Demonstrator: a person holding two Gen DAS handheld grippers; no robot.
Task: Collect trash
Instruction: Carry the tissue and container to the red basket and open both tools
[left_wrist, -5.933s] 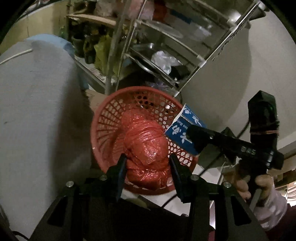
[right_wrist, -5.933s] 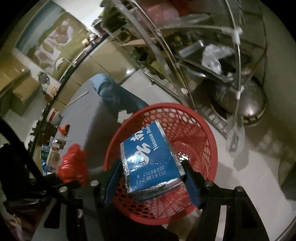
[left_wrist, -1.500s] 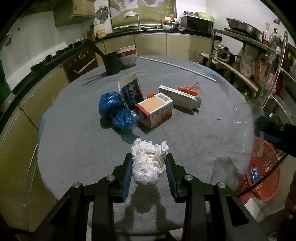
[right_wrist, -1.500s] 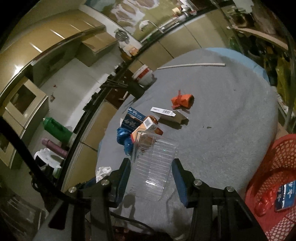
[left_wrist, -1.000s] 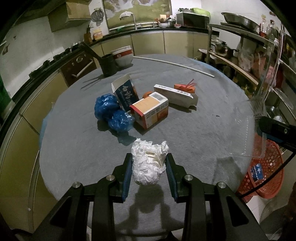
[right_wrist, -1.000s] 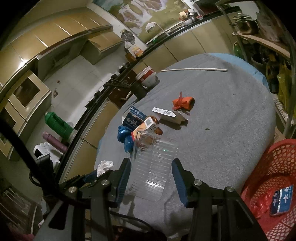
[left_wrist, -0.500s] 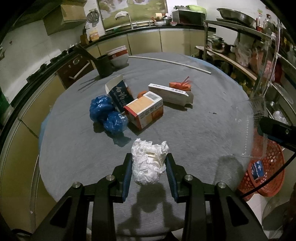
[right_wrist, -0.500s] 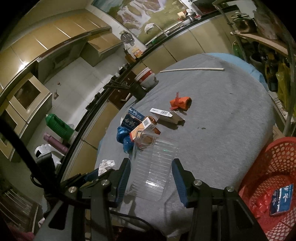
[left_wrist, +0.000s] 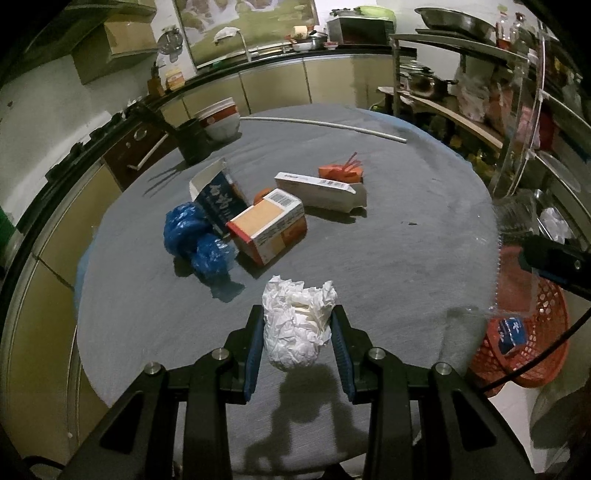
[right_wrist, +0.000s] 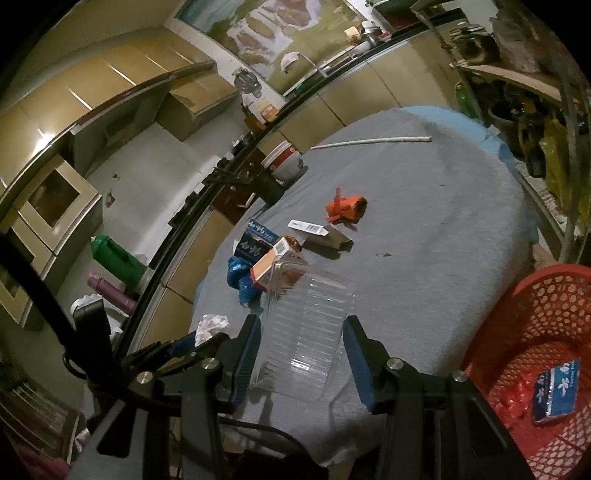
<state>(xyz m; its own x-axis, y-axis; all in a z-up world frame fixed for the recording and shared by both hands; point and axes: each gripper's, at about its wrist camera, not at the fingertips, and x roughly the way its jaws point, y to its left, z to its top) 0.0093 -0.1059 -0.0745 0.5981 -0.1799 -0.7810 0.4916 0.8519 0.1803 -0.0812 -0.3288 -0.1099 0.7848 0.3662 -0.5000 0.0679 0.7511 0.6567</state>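
My left gripper (left_wrist: 297, 328) is shut on a crumpled white paper ball (left_wrist: 295, 325) and holds it above the near part of the grey round table (left_wrist: 406, 229). My right gripper (right_wrist: 301, 343) is shut on a clear plastic clamshell container (right_wrist: 306, 325) above the table's near edge; the container also shows at the right of the left wrist view (left_wrist: 513, 258). The red trash basket (right_wrist: 546, 332) stands on the floor to the right, with a blue carton (right_wrist: 557, 391) and red plastic bag in it.
On the table lie blue plastic bags (left_wrist: 199, 240), a blue carton (left_wrist: 218, 199), an orange box (left_wrist: 269, 229), a long white box (left_wrist: 321, 188), an orange wrapper (left_wrist: 340, 170) and a white rod (left_wrist: 321, 123). A metal rack (left_wrist: 517, 110) stands at the right.
Both grippers have drifted slightly back and up from the table with their loads still held; the table items sit a little lower and closer in view. The basket has shifted toward the right gripper's side.
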